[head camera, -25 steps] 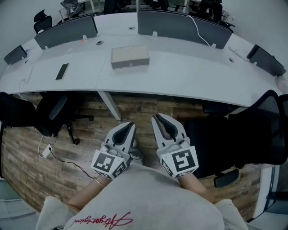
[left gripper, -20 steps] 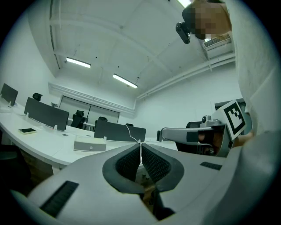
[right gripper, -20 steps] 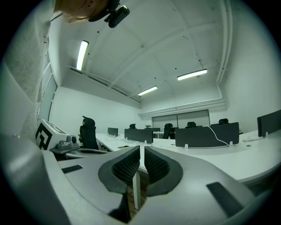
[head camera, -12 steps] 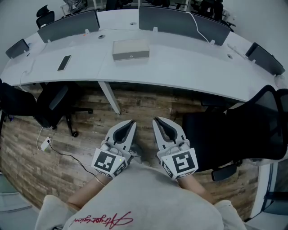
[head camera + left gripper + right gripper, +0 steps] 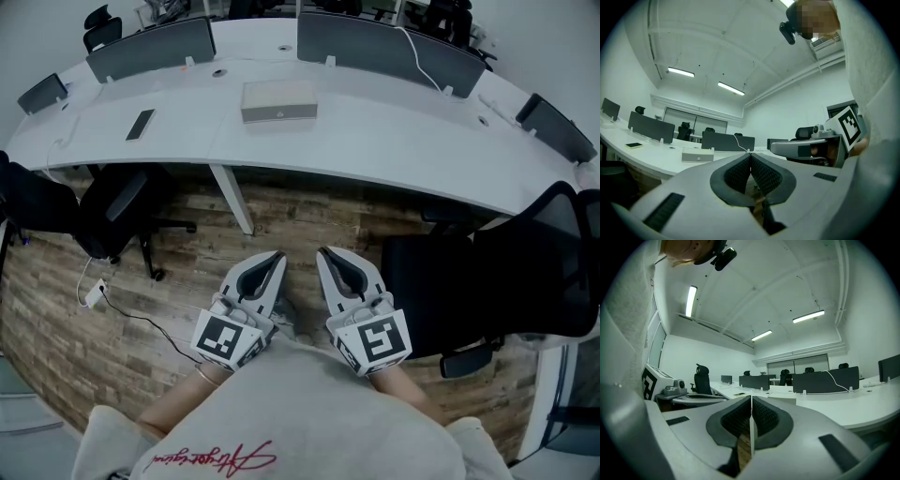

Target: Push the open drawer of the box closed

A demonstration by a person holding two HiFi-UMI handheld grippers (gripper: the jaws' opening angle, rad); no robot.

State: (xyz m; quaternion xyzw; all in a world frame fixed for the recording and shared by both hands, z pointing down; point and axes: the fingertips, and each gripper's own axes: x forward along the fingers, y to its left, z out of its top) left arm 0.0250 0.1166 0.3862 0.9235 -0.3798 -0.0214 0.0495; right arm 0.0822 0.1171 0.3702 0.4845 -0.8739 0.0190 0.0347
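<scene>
A flat beige box (image 5: pixel 278 100) lies on the curved white desk (image 5: pixel 394 141), far ahead of both grippers. Its front face shows a small pull; from here I cannot tell whether the drawer stands out. The left gripper view shows the box (image 5: pixel 697 156) to the left beyond the jaws. My left gripper (image 5: pixel 277 256) and right gripper (image 5: pixel 324 251) hang side by side over the wooden floor, close to my body. Both are shut with nothing between their pads. The left gripper (image 5: pixel 750 155) and the right gripper (image 5: pixel 751 399) point roughly level toward the desk.
A dark flat device (image 5: pixel 141 124) lies on the desk left of the box. Grey divider screens (image 5: pixel 375 42) line the desk's far side. Black office chairs stand at the right (image 5: pixel 487 272) and left (image 5: pixel 112 220). A desk leg (image 5: pixel 232 199) and a floor cable (image 5: pixel 103 292) lie ahead.
The desk and box have slid slightly up and away in the head view. Both grippers stay shut, hardly moved.
</scene>
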